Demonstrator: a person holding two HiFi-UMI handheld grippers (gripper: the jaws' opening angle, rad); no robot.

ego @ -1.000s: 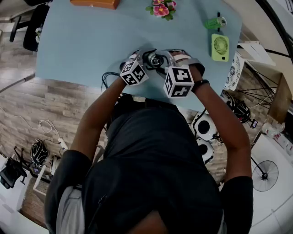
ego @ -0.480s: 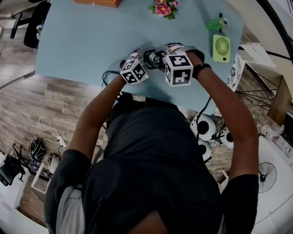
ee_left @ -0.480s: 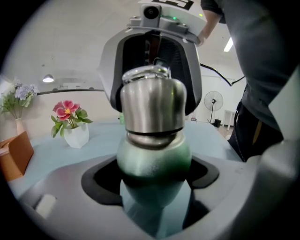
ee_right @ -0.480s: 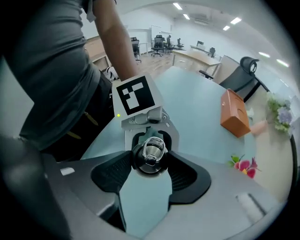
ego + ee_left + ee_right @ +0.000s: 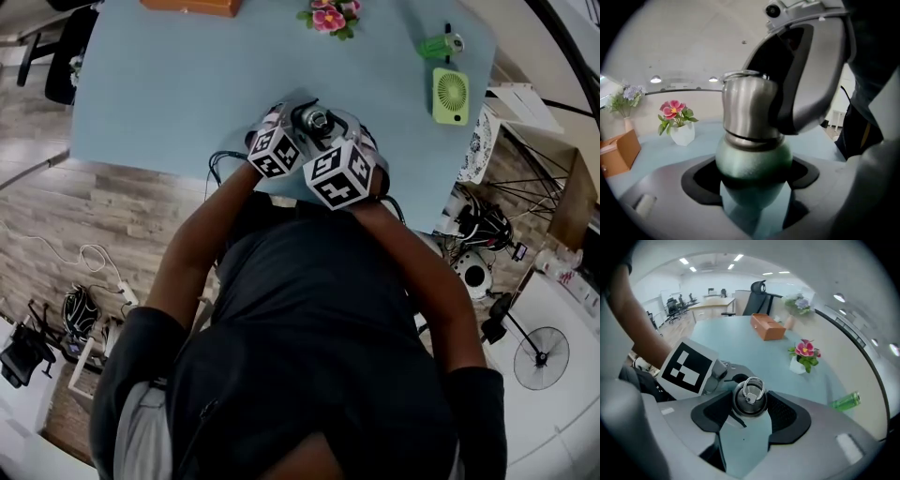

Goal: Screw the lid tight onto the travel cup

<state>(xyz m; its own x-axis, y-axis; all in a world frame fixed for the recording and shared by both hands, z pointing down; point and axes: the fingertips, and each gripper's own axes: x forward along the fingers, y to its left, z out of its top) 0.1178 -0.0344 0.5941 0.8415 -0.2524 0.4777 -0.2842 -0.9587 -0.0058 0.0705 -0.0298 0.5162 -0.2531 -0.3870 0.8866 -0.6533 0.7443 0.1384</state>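
At the far left edge of the pale blue table [image 5: 169, 84] lies an orange-brown rectangular box [image 5: 187, 6]. Near the table's front edge, the left gripper [image 5: 752, 180] reaches in from the left at a shallow downward slant, its dark pads closed on the rounded green lower body of the green-and-steel travel cup [image 5: 752, 159], which stands upright on the table. The brushed-steel screw lid [image 5: 750, 398] with a small metal ring on top sits on the cup's neck, with a dark seam showing where it meets the green body. The right gripper [image 5: 751, 405] comes down steeply over the cup from the right, its marker cube tilted, and its two black ribbed pads press against opposite sides of the lid. The marker cubes of both grippers sit just beside each other above the person's forearms. Further right, at the back of the table, is a bunch of pink flowers in a white pot [image 5: 328, 19], then a green bottle lying on its side [image 5: 441, 45], and near it a small light-green desk fan [image 5: 450, 96] close to the table's right edge
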